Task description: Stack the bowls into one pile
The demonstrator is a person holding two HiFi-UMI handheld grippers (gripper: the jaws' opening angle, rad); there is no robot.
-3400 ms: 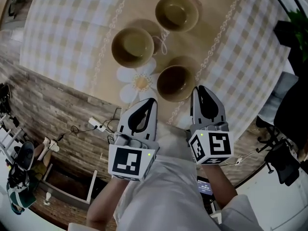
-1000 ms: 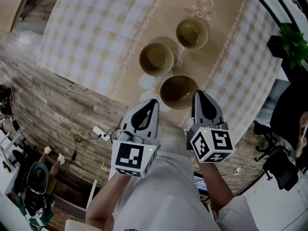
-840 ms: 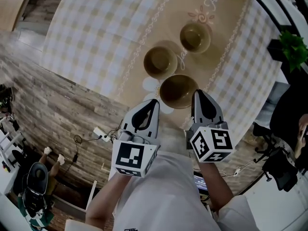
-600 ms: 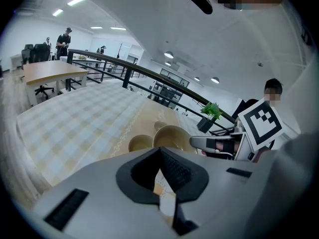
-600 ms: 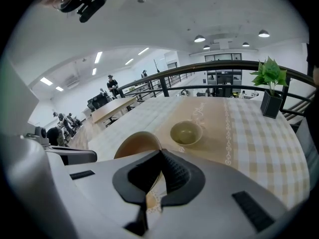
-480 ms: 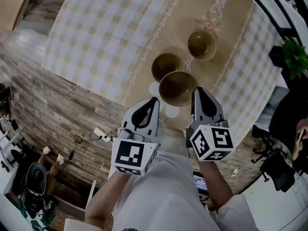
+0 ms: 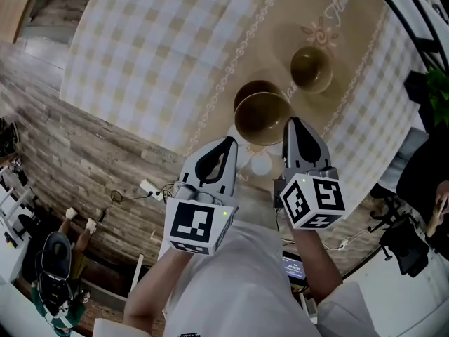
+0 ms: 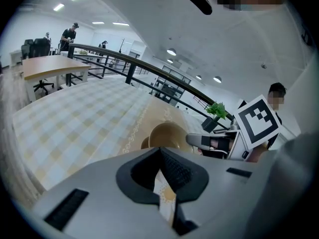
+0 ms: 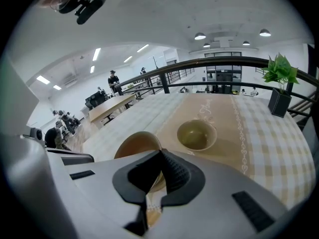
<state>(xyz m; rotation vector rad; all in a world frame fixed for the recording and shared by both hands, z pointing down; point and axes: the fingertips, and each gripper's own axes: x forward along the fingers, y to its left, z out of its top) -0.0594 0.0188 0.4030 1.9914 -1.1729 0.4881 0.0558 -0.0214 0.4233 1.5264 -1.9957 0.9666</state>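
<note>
Your table (image 7: 140,41) wears a checked cloth with a tan floral runner down its middle. Below you the floor (image 7: 77,153) is weathered wood planks, with a power strip (image 7: 146,186) and cables lying on it. A dark railing (image 9: 224,61) runs behind, a potted plant (image 9: 279,86) beside it. Round ceiling lights (image 9: 200,36) glow, and a wooden desk (image 8: 47,66) stands far off.

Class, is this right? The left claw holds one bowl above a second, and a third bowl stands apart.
No: the right claw holds that bowl, as the right gripper view shows; the left claw is empty.
</note>
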